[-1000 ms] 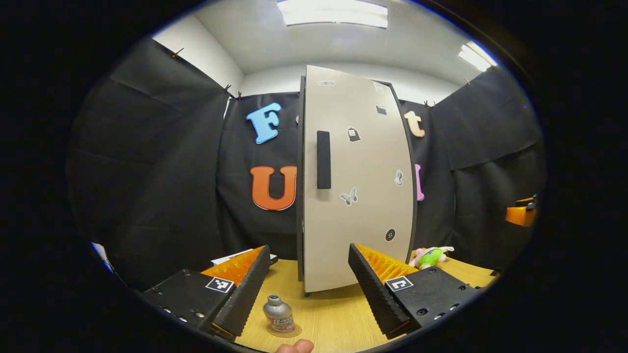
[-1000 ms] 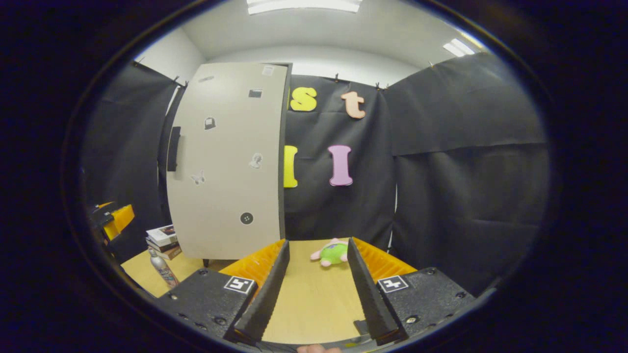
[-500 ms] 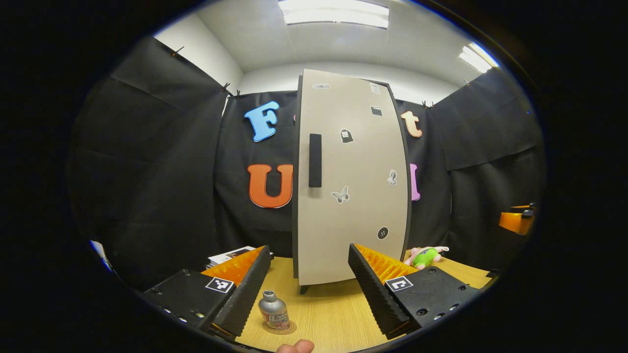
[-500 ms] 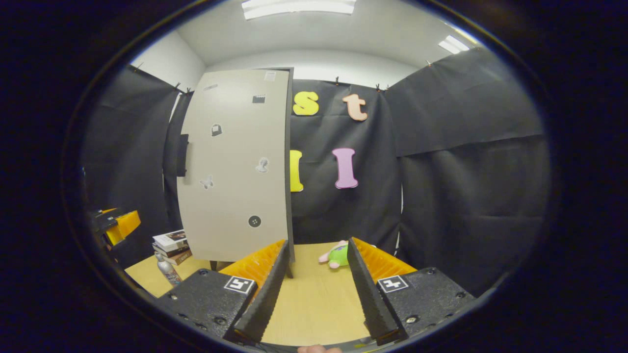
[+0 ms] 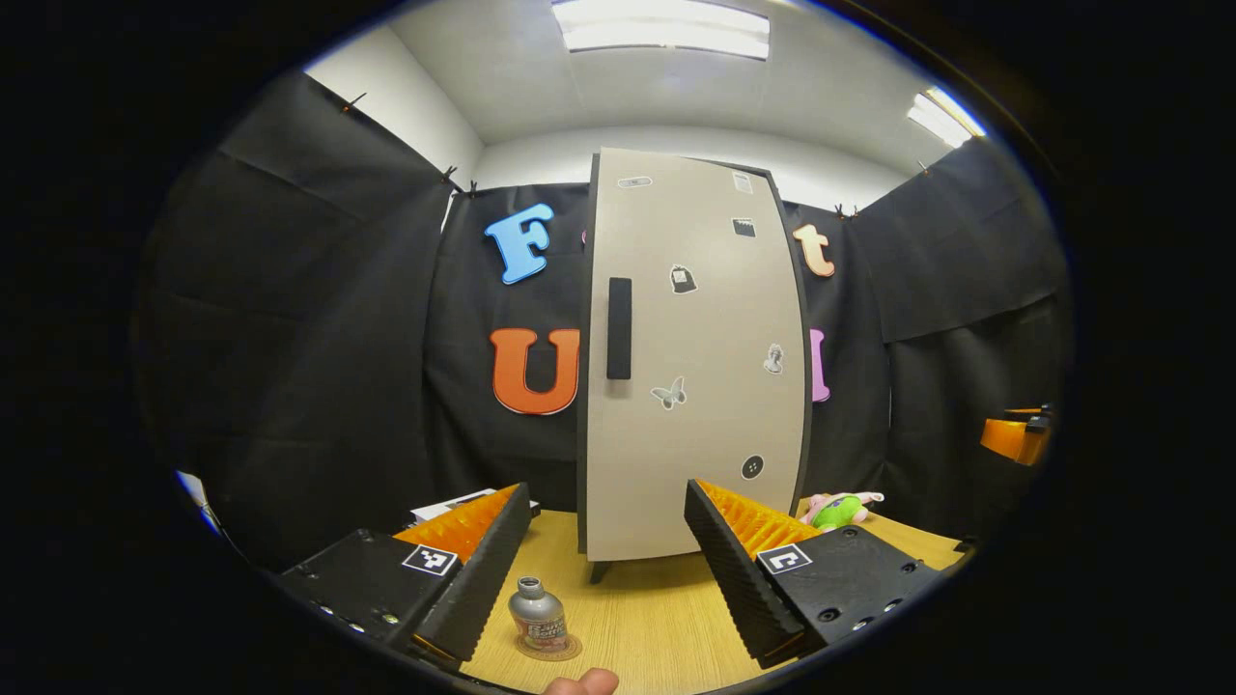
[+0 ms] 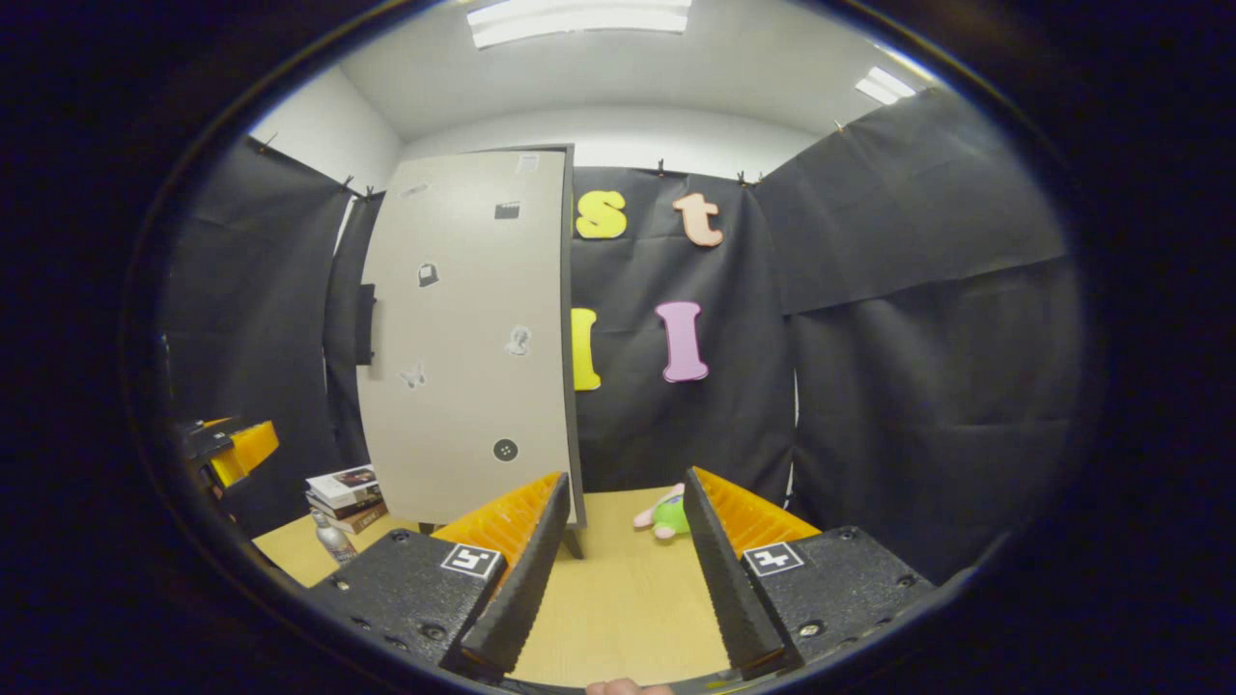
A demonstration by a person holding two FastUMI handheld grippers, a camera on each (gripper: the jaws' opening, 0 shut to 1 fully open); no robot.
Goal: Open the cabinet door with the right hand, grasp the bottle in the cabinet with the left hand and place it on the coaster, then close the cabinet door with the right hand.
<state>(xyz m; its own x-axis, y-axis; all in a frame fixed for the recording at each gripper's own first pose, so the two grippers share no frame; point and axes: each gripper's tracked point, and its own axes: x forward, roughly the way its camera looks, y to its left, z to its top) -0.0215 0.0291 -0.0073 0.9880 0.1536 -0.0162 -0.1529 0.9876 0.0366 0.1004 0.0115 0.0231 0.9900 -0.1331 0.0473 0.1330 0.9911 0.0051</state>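
Judging the task as all but finished: bottle [image 5: 537,618] standing upright on the round coaster [image 5: 548,648] on the wooden table [image 5: 647,627], low in the left gripper view just beside the inner edge of the left-hand finger, touched by neither finger. Showing the cabinet door [image 5: 690,357] flush and shut on the cabinet, its dark handle [image 5: 619,328] at the door's left edge, well apart from both tools. Holding the left gripper [image 5: 608,569] wide apart and empty, hovering above the table and facing the door. Holding the right gripper [image 6: 618,569] wide apart and empty too, pointing at bare tabletop to the right of the cabinet. Calling, by this reading, for nothing more than drawing both tools clear, and minding the bottle while lifting the left one away, since a nudge from that near finger could tip it off the coaster. Noting round about: a stack of books [image 6: 346,487] at the cabinet's left foot, a small green and pink plush toy [image 6: 664,514] lying on the table to the cabinet's right, partly hidden behind a finger in the right gripper view, small stickers scattered on the door, a fingertip [image 5: 579,683] peeping in at the bottom edge. Seeing nothing standing between the tools and a clean retreat.
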